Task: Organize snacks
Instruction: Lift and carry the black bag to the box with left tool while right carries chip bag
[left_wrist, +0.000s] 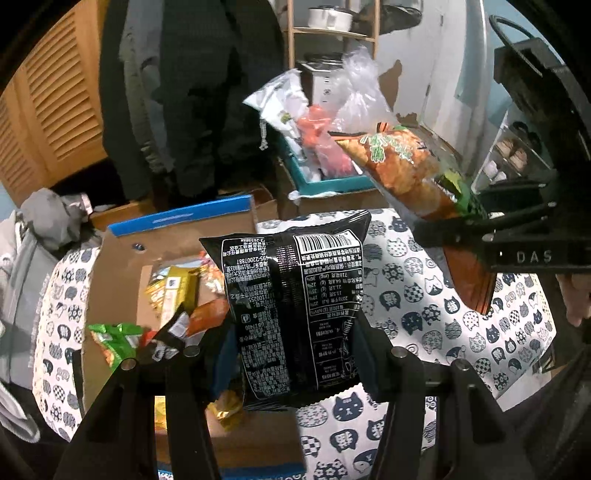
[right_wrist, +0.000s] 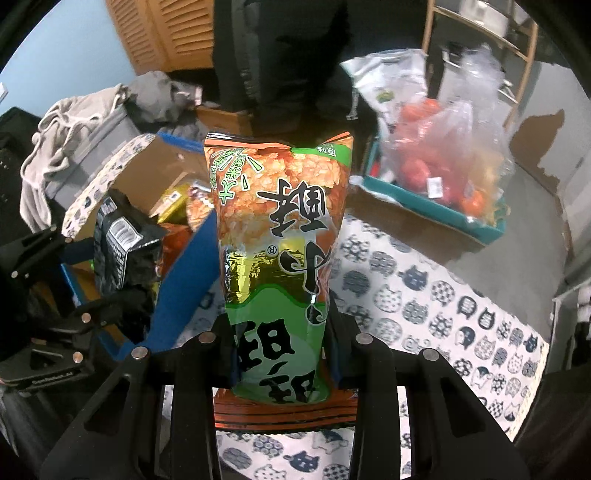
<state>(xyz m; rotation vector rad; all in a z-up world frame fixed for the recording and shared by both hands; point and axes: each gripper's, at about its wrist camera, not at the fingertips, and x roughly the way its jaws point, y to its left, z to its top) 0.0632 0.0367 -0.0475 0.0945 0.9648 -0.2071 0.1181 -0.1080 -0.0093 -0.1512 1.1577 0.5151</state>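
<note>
Left of both jaws: box holds mixed snacks (labels unreadable). Left gripper clamps black bag; right gripper clamps green-orange bag.

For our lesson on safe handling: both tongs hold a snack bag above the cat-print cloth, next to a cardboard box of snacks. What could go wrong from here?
1. The left tongs pinch only the lower part of the black bag; its top could sag or slip out.
2. The right tongs squeeze the orange-green bag narrow; the crisps inside may get crushed.
3. The two bags hang close together beside the box; they could knock each other on the way in.
</note>
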